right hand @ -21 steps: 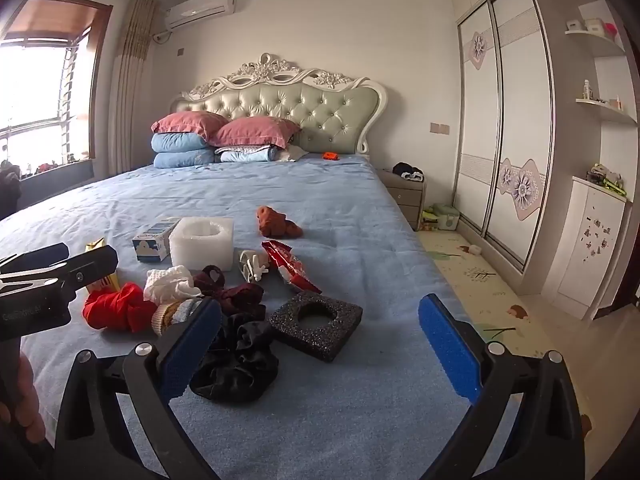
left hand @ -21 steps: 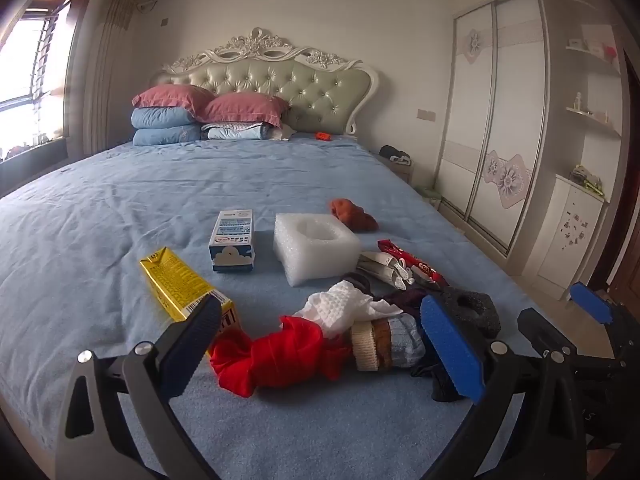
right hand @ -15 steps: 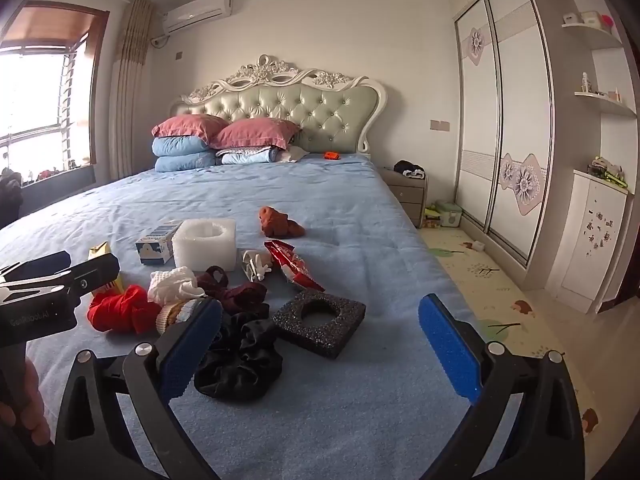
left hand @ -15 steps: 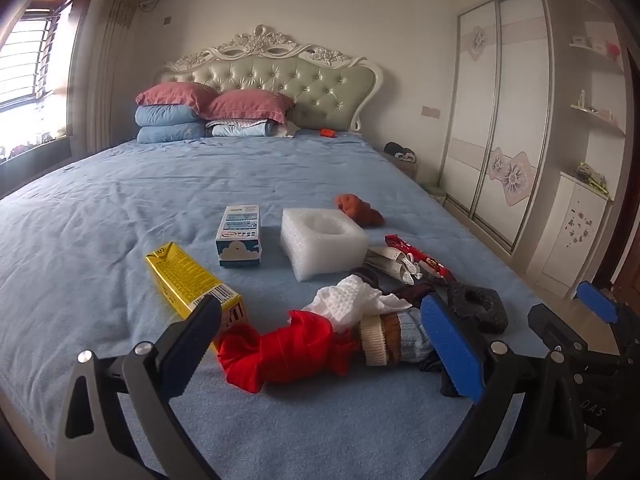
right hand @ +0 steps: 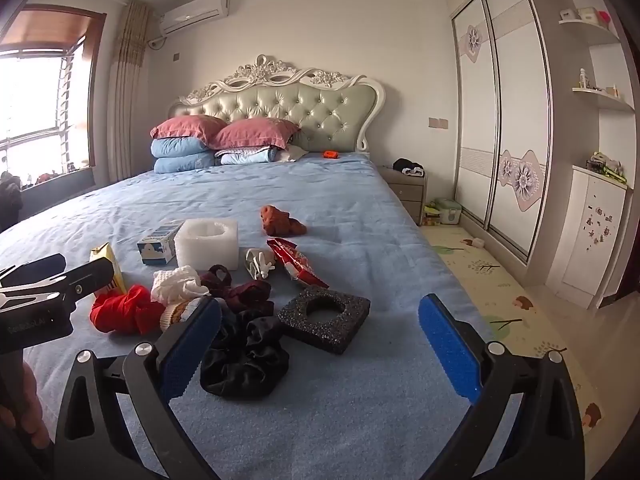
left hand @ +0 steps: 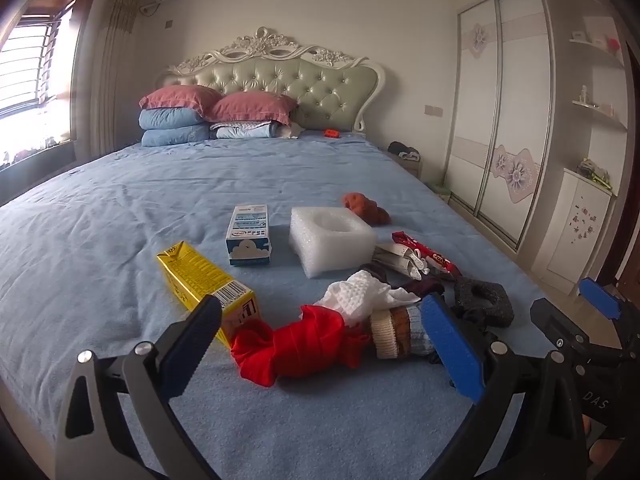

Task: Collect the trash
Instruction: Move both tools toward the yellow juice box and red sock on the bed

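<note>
Litter and clothes lie mixed on the blue bed (left hand: 100,216). A yellow carton (left hand: 200,280), a blue-and-white milk carton (left hand: 249,235), a white foam block (left hand: 330,240), a red snack wrapper (left hand: 424,254) and a black foam square (right hand: 324,317) are spread near the foot. A red cloth (left hand: 296,344), a white cloth (left hand: 362,292) and a black scrunchie (right hand: 244,360) lie among them. My left gripper (left hand: 320,356) hovers open over the red cloth, holding nothing. My right gripper (right hand: 316,352) stands open above the scrunchie and black foam, also empty.
Pillows (right hand: 224,136) are stacked at the tufted headboard (right hand: 288,108). A brown crumpled item (right hand: 280,222) lies mid-bed. A nightstand (right hand: 408,188), a white wardrobe (right hand: 500,120) and a patterned floor mat (right hand: 500,292) run along the right. The bed's right edge drops to the floor.
Both grippers have drifted slightly; the pile sits a little further right and lower in the left wrist view. The jaws stay wide and nothing has been picked up.
</note>
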Tool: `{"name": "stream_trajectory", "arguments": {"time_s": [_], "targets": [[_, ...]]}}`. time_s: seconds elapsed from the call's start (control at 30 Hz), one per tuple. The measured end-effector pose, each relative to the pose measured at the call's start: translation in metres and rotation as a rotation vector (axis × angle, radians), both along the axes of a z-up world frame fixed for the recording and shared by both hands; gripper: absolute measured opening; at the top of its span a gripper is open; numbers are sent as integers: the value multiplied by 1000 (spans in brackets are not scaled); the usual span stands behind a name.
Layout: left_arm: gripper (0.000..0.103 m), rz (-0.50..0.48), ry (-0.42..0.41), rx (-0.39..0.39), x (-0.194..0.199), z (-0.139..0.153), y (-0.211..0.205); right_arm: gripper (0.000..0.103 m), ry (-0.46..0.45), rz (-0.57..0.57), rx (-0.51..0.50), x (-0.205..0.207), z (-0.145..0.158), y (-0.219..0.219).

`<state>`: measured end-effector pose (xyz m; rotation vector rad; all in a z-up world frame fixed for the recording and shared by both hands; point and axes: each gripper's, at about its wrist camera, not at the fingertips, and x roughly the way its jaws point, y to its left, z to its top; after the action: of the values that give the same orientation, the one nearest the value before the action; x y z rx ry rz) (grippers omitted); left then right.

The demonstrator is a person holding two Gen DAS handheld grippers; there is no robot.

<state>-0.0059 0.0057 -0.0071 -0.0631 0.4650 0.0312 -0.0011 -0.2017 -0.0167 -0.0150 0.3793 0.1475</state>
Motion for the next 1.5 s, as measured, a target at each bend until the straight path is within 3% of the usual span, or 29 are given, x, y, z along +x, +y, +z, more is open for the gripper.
{"name": "stream_trajectory", "arguments": {"time_s": [0.67,1.5], "targets": [[99,37,-22,3,-13,3,20,95,4,43,-22,-4,-5,29],[99,30,-35,11,-16,7,17,95,-5,30,17,-7,0,14]]}}
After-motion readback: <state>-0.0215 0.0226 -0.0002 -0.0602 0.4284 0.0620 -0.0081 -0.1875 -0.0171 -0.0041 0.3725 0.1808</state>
